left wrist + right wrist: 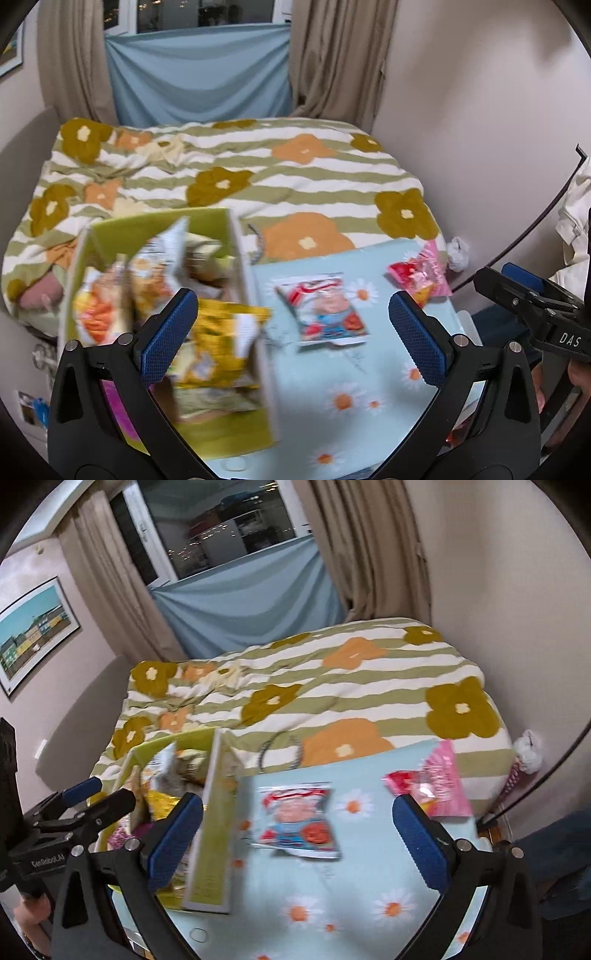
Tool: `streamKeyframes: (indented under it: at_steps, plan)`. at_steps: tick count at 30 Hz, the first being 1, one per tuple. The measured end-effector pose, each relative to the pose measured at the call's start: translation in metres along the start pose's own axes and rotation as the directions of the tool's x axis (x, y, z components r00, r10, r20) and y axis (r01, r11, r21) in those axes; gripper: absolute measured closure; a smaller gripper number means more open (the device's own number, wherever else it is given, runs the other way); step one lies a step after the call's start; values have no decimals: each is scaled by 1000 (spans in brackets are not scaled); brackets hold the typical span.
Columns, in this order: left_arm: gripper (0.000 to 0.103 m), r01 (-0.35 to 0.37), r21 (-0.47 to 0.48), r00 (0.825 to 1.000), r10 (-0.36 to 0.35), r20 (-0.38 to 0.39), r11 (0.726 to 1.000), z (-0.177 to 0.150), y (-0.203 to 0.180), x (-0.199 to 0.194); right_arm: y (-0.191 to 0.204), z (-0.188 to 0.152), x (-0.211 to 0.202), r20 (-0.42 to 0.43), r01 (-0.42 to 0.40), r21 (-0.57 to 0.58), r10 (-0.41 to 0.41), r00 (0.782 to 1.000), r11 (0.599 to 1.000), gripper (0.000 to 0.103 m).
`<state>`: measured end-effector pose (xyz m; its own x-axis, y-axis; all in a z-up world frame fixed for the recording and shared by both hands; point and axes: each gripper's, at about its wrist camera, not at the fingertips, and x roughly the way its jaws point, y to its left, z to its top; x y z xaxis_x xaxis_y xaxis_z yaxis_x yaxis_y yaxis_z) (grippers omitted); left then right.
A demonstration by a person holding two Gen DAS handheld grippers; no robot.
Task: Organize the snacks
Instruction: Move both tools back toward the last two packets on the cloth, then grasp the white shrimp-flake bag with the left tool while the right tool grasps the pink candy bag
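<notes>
Left gripper (291, 328) jaws wide apart, empty, above green snack box (236, 435) edge. Right gripper (297, 836) jaws wide, empty. Cartoon snack packet (297, 821) flat on daisy-print bench (354, 904), between right jaws; pink packets (439, 786) beyond.

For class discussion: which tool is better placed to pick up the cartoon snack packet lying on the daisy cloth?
Right, probably. The right tool is open with the cartoon snack packet centred between its fingers; the left tool sits partly over the green box.

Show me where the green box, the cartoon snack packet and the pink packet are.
green box (236, 258), left wrist view, right wall.
cartoon snack packet (295, 821), right wrist view, printed front.
pink packet (445, 779), right wrist view, pink middle.
</notes>
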<state>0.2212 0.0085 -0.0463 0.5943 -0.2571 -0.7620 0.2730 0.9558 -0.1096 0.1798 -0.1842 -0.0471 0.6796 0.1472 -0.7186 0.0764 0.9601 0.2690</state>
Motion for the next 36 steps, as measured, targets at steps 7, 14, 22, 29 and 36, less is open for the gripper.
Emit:
streamKeyframes:
  at_steps: [7, 14, 22, 29, 36]
  plan:
    - [0, -36, 22, 997, 38, -62, 999, 1, -59, 46, -63, 7, 6, -44, 33, -4, -33, 999, 999, 1]
    - [0, -99, -35, 982, 91, -168, 994, -9, -78, 109, -113, 10, 36, -108, 36, -20, -38, 993, 999, 1]
    - [0, -218, -67, 947, 195, -256, 974, -22, -71, 179, -147, 7, 86, -213, -4, -43, -5, 977, 999, 1]
    - [0, -260, -84, 916, 218, -337, 962, -35, -54, 226, -161, 2, 123, -272, -11, -62, -7, 962, 998, 1]
    - [16, -246, -117, 896, 180, -406, 962, -54, -41, 248, -166, -5, 156, -308, -13, -103, -20, 951, 995, 1]
